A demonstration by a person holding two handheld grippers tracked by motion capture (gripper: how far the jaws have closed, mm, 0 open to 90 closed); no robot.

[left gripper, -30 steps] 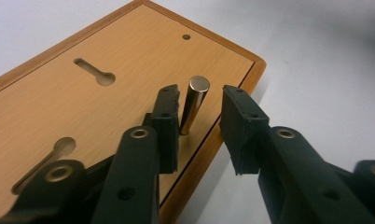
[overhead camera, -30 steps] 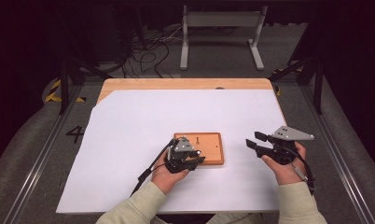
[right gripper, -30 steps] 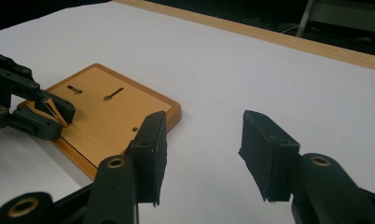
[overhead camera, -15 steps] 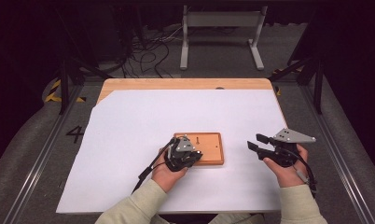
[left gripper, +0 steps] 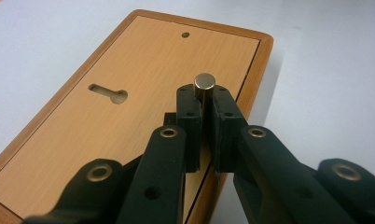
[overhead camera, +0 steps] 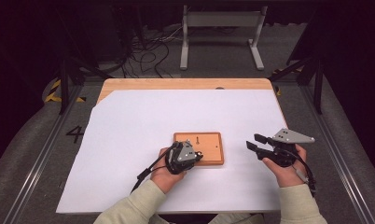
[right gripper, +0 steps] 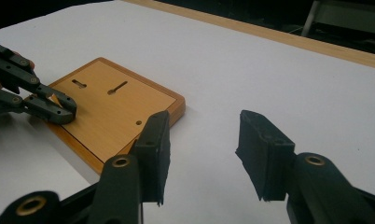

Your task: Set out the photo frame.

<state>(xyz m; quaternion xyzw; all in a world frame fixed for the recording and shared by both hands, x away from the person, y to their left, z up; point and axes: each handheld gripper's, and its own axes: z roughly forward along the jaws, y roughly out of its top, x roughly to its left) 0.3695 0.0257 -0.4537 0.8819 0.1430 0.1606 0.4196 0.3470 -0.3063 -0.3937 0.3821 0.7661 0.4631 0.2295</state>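
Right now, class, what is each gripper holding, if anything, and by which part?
The left gripper pinches a small metal pin just below its top, over the wooden board. The right gripper is open, holding nothing.

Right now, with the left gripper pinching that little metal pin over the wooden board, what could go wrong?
1. The left gripper holds the metal pin just below its top, so it might tilt or slip out.
2. The wooden board lies loose on the white sheet, while the right gripper is open and off to the side, so pushing or pulling on the pin could shift the board.
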